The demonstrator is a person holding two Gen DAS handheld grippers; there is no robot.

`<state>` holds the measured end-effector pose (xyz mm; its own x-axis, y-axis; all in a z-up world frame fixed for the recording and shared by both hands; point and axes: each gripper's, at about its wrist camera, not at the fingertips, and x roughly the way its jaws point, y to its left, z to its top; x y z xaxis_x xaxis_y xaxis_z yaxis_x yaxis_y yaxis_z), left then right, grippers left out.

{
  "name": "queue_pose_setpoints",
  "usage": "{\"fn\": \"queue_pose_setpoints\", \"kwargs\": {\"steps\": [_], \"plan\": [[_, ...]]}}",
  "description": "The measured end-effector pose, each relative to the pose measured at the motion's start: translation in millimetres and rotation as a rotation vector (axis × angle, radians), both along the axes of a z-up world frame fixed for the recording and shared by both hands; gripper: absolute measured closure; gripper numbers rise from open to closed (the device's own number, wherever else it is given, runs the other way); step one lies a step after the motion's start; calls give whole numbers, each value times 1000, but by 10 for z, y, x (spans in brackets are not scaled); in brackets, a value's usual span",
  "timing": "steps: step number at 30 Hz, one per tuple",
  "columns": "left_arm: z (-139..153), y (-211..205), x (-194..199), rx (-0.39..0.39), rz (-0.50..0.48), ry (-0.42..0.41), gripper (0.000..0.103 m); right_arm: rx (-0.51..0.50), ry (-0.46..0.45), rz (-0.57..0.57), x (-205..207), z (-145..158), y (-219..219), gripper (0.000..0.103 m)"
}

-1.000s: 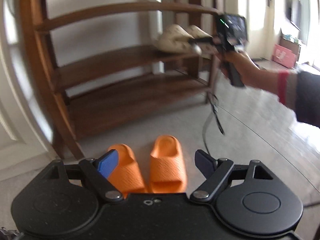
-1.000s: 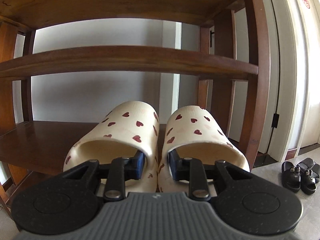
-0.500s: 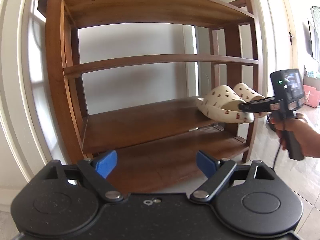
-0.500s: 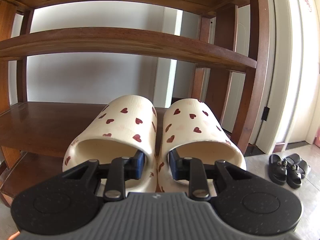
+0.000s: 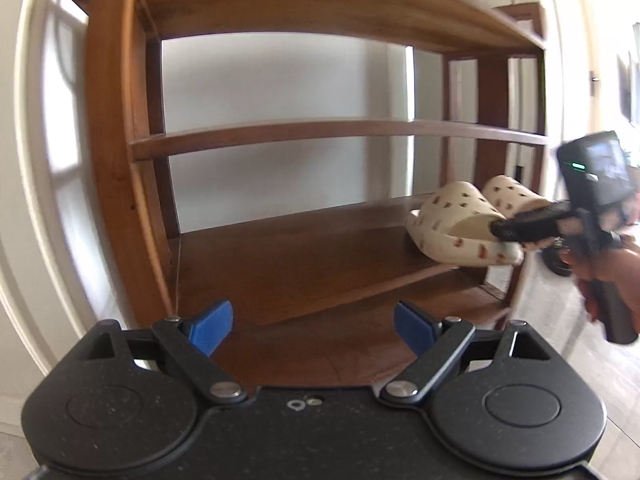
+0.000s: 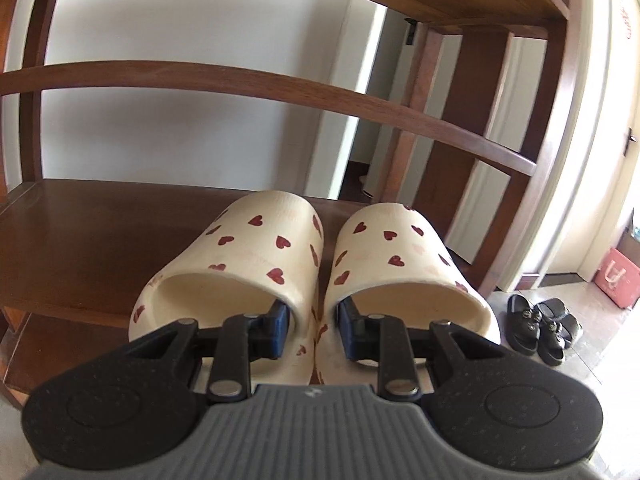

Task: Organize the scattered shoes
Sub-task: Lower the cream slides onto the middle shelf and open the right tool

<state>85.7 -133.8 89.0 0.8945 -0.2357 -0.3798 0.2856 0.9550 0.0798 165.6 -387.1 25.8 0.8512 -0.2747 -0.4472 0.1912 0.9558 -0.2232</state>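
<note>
The right gripper (image 6: 312, 326) is pinching the heart-print slippers (image 6: 256, 256) together by their inner walls, over the wooden shelf (image 6: 92, 216). The left gripper (image 5: 312, 322) is hanging wide apart, gripping nothing.

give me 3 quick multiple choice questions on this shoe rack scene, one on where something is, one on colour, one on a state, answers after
1. Where are the black sandals?
A. on the top shelf
B. on the floor to the right of the wooden rack
C. inside the left hand-held gripper

2. What colour are the hearts on the cream slippers?
A. dark red
B. green
C. blue

3. How does the right hand-held gripper stand?
A. wide open and empty
B. out of view
C. closed on the inner walls of both slippers

Answers:
1 B, they sit on the pale floor past the rack's right post.
2 A, dark red hearts dot both uppers.
3 C, one finger sits inside each slipper, pinching the two together.
</note>
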Motion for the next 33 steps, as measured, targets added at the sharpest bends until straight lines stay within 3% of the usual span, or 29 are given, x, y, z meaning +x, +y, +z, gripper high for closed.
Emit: {"fn": "queue_pose_setpoints", "kwargs": {"steps": [4, 13, 22, 26, 33], "plan": [[-94, -372, 268, -43, 97, -6, 15, 41, -32, 81, 29, -125, -319, 73], [-378, -1229, 744, -34, 213, -40, 14, 130, -114, 191, 414, -339, -1091, 71], [-427, -1779, 1047, 68, 303, -74, 15, 166, -151, 276, 817, -490, -1290, 68], [-422, -2013, 1118, 128, 297, -87, 14, 160, -163, 286, 998, -541, -1369, 67], [-439, -1985, 1226, 91, 311, -110, 15, 103, -183, 276, 947, -680, -1447, 62]]}}
